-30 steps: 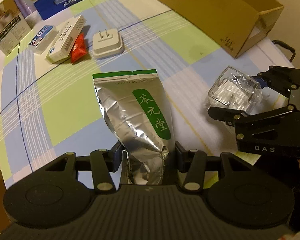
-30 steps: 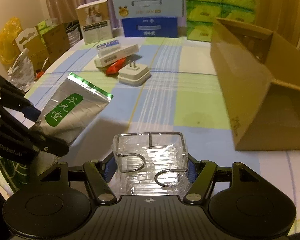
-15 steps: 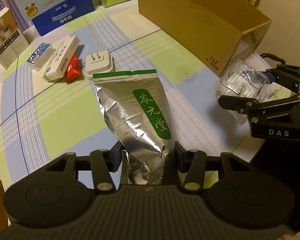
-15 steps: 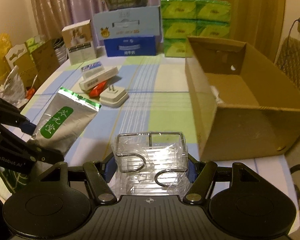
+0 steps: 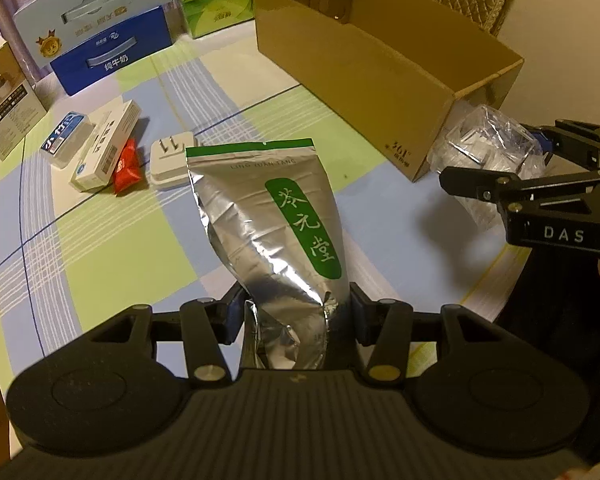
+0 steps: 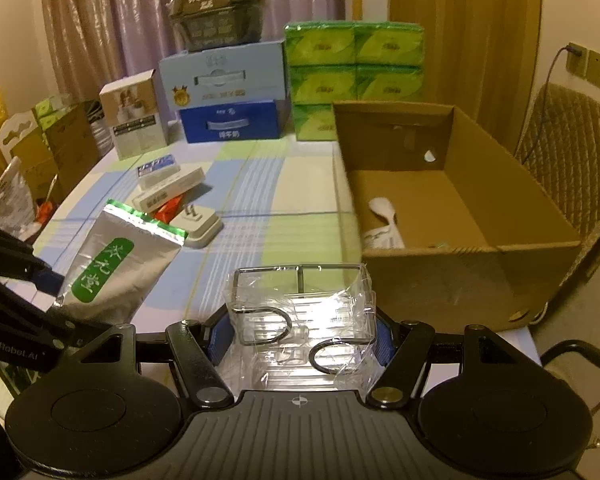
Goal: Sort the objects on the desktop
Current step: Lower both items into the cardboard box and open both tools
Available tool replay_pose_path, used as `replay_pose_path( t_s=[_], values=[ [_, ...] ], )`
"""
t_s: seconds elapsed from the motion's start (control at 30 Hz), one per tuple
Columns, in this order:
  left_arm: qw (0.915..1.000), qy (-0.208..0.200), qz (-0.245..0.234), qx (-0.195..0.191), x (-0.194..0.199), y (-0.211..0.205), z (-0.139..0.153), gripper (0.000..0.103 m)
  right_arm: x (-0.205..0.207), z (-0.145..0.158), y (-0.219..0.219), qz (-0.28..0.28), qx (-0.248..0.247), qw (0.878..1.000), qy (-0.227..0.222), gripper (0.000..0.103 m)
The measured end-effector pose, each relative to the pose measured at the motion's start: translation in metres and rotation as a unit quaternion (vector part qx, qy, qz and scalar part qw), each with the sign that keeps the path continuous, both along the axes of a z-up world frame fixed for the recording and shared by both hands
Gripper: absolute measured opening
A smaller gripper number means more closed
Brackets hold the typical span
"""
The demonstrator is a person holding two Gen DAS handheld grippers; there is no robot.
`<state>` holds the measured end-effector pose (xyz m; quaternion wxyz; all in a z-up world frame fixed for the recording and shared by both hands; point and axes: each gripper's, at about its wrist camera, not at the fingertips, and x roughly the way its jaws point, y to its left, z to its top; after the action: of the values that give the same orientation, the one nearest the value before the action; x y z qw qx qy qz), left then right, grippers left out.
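My left gripper (image 5: 296,312) is shut on the bottom of a silver foil pouch (image 5: 268,220) with a green label, held above the checked tablecloth. The same silver foil pouch (image 6: 112,268) shows at the left of the right wrist view. My right gripper (image 6: 300,332) is shut on a clear plastic-wrapped pack of wire hooks (image 6: 300,312), lifted near the front corner of an open cardboard box (image 6: 452,216). From the left wrist view that clear pack (image 5: 488,148) hangs beside the cardboard box (image 5: 364,76). A white object (image 6: 384,220) lies inside the box.
On the tablecloth (image 5: 100,240) lie a white plug adapter (image 5: 168,160), a red sachet (image 5: 126,166), a long white box (image 5: 106,146) and a small blue-and-white box (image 5: 64,142). Blue milk cartons (image 6: 228,96) and green tissue packs (image 6: 352,72) stand at the far edge. A chair (image 6: 568,152) sits right of the box.
Both grippers have risen and pulled back with their loads, so the table items look farther away. The box's open top and inside have come into the right wrist view.
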<state>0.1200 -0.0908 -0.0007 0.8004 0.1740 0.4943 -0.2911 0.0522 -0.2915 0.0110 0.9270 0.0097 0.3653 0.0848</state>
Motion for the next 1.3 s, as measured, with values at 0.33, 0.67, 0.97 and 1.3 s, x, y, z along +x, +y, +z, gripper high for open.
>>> replay_pose_path(
  t_s=[0.33,0.67,0.97,1.3],
  values=[
    [0.9998,-0.008,-0.014,-0.014,0.006,-0.026,0.018,0.046,0.012,0.026,-0.037,-0.032,0.019,0.999,-0.021,0.064],
    [0.9976,0.002,-0.012,-0.068,0.035,-0.081,0.038,0.046,0.042,0.045,-0.099,-0.074,0.000,0.996,-0.043,0.064],
    [0.9936,0.017,-0.007,-0.111,0.065,-0.138,0.049,0.046,0.082,0.051,-0.141,-0.084,-0.015,0.995,-0.048,0.064],
    [0.9873,0.041,0.029,-0.151,0.108,-0.185,0.045,0.046,0.129,0.040,-0.166,-0.081,-0.026,0.996,-0.029,0.064]
  ],
)
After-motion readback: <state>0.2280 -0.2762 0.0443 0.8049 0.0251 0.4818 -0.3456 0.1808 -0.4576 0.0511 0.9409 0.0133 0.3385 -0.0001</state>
